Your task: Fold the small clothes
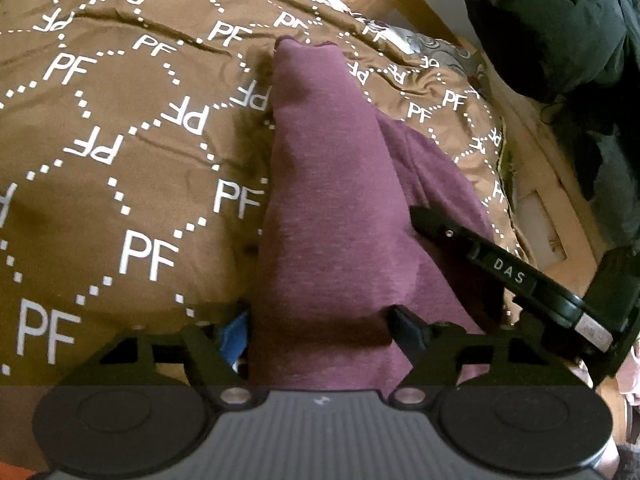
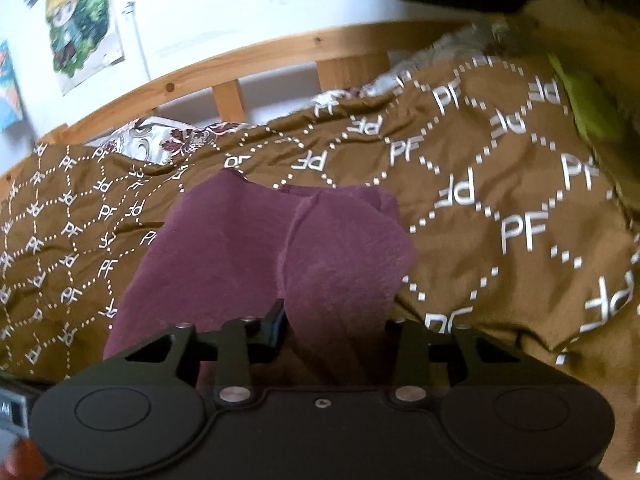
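Note:
A maroon garment [image 1: 332, 180] lies bunched lengthwise on a brown bedspread [image 1: 120, 140] printed with white "PF" letters. In the left wrist view a raised ridge of it runs away from my left gripper [image 1: 320, 324]. The cloth fills the gap and both fingers press on its sides. One black finger [image 1: 424, 220] of the right gripper rests on the garment's right part. In the right wrist view my right gripper [image 2: 334, 324] is shut on a bulging fold of the garment [image 2: 224, 248]. That fold hides its right finger.
A wooden bed frame [image 2: 280, 48] runs along the far side under a white wall with posters [image 2: 84, 20]. A patterned sheet [image 2: 160, 144] shows at the bedspread's [image 2: 480, 200] edge. Dark clothing [image 1: 560, 32] hangs at the right.

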Tool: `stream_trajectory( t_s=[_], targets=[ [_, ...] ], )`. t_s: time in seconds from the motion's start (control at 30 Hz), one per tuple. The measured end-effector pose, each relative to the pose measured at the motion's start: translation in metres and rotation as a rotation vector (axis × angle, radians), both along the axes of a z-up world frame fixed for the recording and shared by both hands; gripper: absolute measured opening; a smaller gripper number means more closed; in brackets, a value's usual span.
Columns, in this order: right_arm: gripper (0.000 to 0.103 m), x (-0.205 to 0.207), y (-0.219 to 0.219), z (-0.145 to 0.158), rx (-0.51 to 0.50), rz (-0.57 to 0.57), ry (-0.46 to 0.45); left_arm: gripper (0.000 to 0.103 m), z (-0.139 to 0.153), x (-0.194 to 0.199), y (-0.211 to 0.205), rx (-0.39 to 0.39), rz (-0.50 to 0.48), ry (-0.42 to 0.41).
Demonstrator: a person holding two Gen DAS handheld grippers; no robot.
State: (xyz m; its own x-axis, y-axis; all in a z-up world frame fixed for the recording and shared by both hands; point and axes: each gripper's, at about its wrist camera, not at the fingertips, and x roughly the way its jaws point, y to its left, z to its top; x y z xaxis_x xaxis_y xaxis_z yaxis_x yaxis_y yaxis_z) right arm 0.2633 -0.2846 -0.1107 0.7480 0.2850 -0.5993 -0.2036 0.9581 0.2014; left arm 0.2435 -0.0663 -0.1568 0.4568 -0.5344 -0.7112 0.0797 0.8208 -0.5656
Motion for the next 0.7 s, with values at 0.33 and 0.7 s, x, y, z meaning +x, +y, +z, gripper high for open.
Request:
stream_trajectory(
  t_s=[0.33, 0.7],
  targets=[
    [0.026, -0.025, 0.023, 0.019, -0.115, 0.021, -0.163, 0.031, 0.033, -0.014, -0.014, 0.130, -0.048, -0.119],
    [0.023, -0.031, 0.072, 0.065, -0.142, 0.051, -0.384, 0.030, 0.098, -0.027, 0.017, 0.318, 0.033, -0.399]
  ],
)
